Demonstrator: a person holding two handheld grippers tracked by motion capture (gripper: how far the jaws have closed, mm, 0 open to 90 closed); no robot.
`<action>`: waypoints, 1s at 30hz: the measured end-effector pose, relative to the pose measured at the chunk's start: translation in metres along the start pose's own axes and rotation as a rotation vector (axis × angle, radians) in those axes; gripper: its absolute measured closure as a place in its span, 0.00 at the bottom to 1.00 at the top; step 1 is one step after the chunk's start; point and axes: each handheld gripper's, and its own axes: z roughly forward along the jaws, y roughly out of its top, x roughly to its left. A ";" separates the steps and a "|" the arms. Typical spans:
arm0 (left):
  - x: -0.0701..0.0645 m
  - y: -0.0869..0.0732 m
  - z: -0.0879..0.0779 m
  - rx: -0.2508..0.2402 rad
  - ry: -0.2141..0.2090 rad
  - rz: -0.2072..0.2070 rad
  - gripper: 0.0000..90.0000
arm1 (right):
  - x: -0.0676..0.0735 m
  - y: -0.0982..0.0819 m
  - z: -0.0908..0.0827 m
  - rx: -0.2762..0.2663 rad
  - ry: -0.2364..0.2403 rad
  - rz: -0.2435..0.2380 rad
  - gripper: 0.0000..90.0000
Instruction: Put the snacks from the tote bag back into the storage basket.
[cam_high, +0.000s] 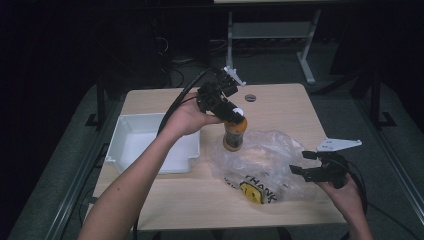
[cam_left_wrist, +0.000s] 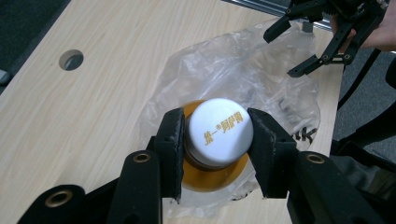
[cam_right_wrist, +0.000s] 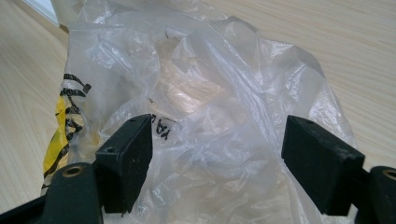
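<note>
An orange drink bottle with a white cap hangs upright above the table, at the left edge of a clear plastic bag. My left gripper is shut on the cap, one pad pressed on each side of it. The bag, crumpled and printed in black and yellow, lies on the table's right half. My right gripper stands open at the bag's right side, its jaws wide apart. In the right gripper view the bag's plastic lies between and beyond the jaws, which do not press on it.
A white plastic bin sits on the table's left half, beside my left forearm. A round hole is in the wooden tabletop near the far edge. Dark floor and a metal frame lie beyond the table.
</note>
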 end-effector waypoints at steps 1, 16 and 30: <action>0.001 0.000 -0.002 0.002 0.001 0.000 0.65 | 0.000 0.000 0.000 -0.001 -0.002 -0.001 0.27; 0.009 -0.012 -0.024 0.005 0.035 -0.020 0.65 | -0.001 0.000 -0.002 0.009 -0.015 0.011 0.24; 0.016 -0.025 -0.039 0.007 0.058 -0.068 0.65 | 0.001 0.001 -0.001 0.008 -0.018 0.007 0.23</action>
